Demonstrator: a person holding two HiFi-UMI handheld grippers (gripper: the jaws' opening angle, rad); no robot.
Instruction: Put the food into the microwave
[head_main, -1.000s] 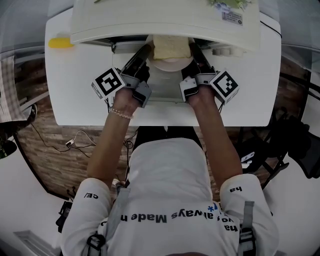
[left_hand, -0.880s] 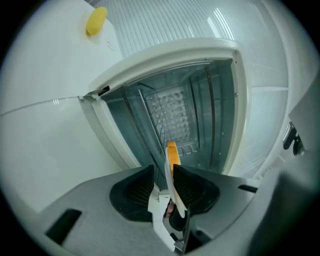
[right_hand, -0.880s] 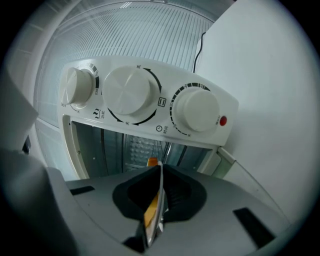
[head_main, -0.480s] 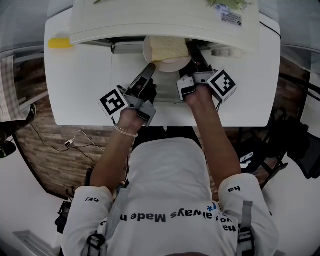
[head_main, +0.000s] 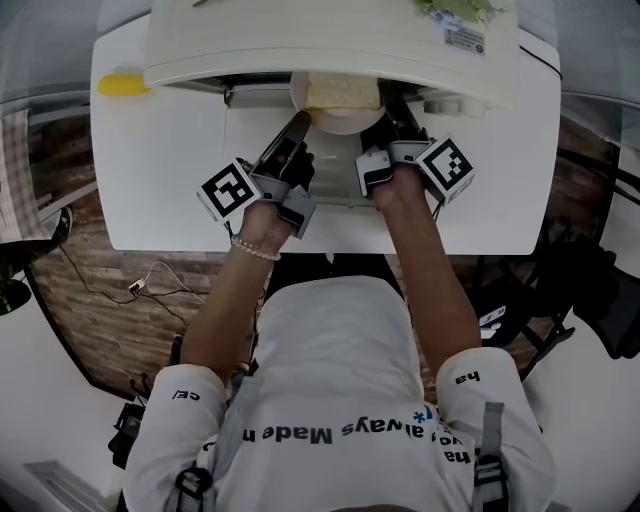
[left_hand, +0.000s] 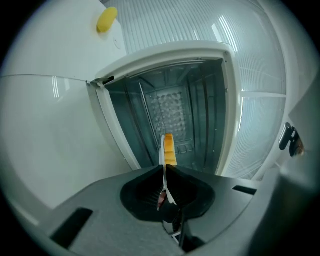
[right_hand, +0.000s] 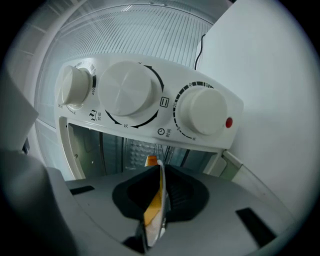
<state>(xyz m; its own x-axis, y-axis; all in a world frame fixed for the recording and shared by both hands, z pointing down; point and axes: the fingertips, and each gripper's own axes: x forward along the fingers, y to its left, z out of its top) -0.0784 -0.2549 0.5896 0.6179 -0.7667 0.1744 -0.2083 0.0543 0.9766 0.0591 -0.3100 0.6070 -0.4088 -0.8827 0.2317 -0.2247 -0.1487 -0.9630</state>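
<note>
White tabletop carries the microwave. At its open mouth the left gripper and the right gripper each pinch opposite rims of the plate, jaws clamped tight on it. The bread lies on the plate, half under the microwave's top. Left of the microwave sits a yellow object.
</note>
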